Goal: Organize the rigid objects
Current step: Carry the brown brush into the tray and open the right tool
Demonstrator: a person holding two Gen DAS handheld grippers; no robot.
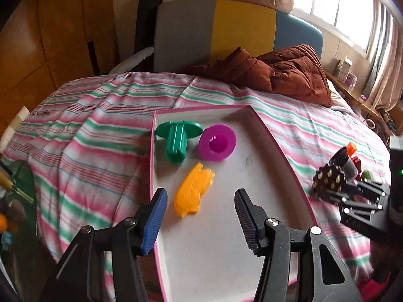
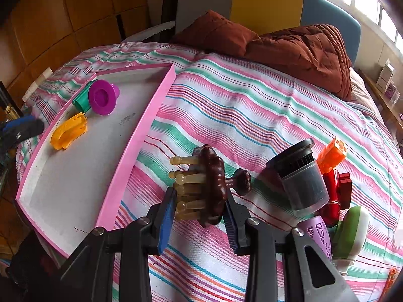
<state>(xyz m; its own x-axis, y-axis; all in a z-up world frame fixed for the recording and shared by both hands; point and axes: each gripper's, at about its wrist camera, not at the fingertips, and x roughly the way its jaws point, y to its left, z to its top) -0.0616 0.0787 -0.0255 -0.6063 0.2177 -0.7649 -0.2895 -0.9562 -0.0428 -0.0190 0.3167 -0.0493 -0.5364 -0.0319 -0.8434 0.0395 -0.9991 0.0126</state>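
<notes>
The left tool (image 1: 200, 207) is standing with its jaws apart and nothing between its pads, hovering over the near part of the pink-rimmed tray (image 1: 277, 148) lying on the striped bed cover (image 1: 100, 125). Just ahead of its fingertips the yellow piece (image 1: 192, 192) is lying flat; farther ahead the green spool (image 1: 177, 141) and the magenta cup (image 1: 217, 143) are sitting side by side. The right tool (image 2: 199, 209) is clamping the brown massage brush (image 2: 211, 188), its pale prongs pointing left toward the tray. To that tool's right, a cluster of objects is lying on the cover, the black-capped jar (image 2: 302, 176) among them.
</notes>
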